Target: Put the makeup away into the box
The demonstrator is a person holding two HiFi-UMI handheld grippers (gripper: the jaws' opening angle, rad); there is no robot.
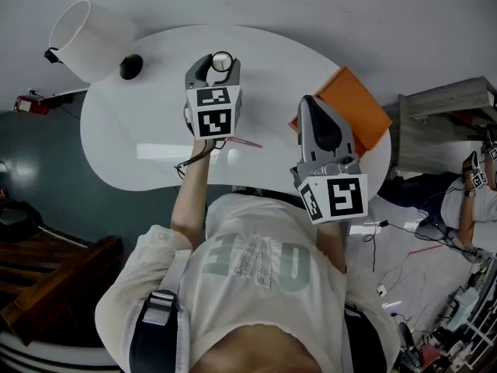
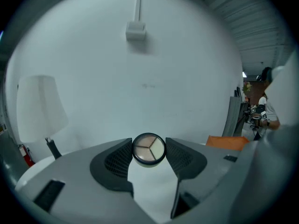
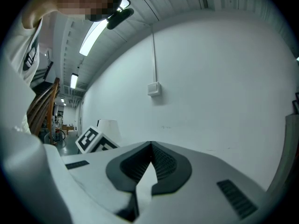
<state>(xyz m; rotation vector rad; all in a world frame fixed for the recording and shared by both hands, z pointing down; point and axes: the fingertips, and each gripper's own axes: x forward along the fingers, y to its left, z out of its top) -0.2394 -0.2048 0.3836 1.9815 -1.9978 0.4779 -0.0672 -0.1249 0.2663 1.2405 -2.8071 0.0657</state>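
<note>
White curved tabletop (image 1: 132, 146) fills the middle of the head view, standing on a dark teal floor against a plain pale wall. At far left a white cylindrical shade (image 1: 78, 37) rises beside the table's edge, with a small black rounded object (image 1: 130, 66) just beside it on the table; the same shade (image 2: 39, 108) shows at the left of the left gripper view.

Next comes the left gripper (image 1: 220, 62), raised over the table's middle. Its jaws stand partly apart and their ribbed pads press on either side of a round black-rimmed makeup compact (image 2: 149, 149), whose clear face shows three wedges of tan and beige powder. The compact (image 1: 222, 61) sits at the jaw tips, clear of the tabletop, with the wall behind it. Below that gripper's marker cube a thin pink stick (image 1: 247, 142) lies flat on the table.

Further right, the right gripper (image 1: 317, 106) is held level near the table's right side; its jaws (image 3: 150, 158) are closed together with nothing between them. Just beyond it an orange rectangular box (image 1: 361, 107) lies at the table's right edge, well apart from the compact; a strip of it (image 2: 227, 142) shows in the left gripper view.

At far right stand a grey wooden shelf (image 1: 450, 99), loose cables on the floor, and another person.
</note>
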